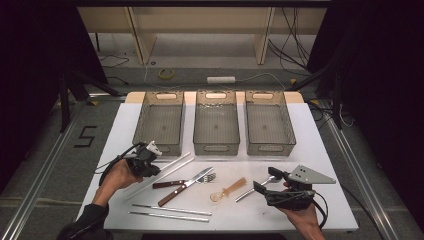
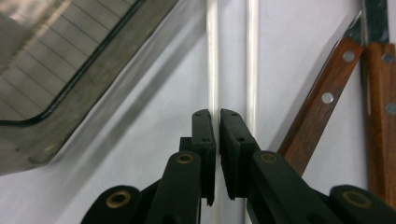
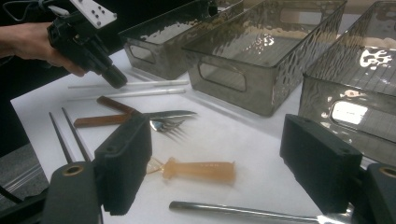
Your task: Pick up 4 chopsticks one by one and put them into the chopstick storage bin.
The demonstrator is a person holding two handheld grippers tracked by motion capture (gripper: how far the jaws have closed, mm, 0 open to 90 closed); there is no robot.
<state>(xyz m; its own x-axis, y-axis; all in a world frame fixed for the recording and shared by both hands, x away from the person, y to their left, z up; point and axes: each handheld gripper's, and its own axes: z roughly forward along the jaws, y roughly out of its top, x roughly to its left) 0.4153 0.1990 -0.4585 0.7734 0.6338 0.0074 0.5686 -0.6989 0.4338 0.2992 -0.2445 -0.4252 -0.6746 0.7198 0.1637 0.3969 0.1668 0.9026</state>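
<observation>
Two white sticks [image 1: 172, 167] lie side by side on the white table sheet [image 1: 310, 150], in front of the left bin. My left gripper [image 1: 151, 170] points down at them. In the left gripper view its jaws [image 2: 217, 114] are shut on the left-hand white stick [image 2: 212, 56], while the other stick [image 2: 252, 56] runs just beside the right jaw. My right gripper [image 1: 265, 180] stands open low over the table's right front. Between and beyond its wide jaws [image 3: 222, 163] lie an amber plastic spoon [image 3: 198, 170] and a metal spoon handle [image 3: 243, 212].
Three clear grey bins [image 1: 216, 147] stand in a row at the back. A wooden-handled knife [image 1: 185, 186] and fork [image 1: 170, 184] lie crossed mid-table. Two thin metal sticks [image 1: 170, 211] lie near the front edge. The floor and cables lie beyond the table.
</observation>
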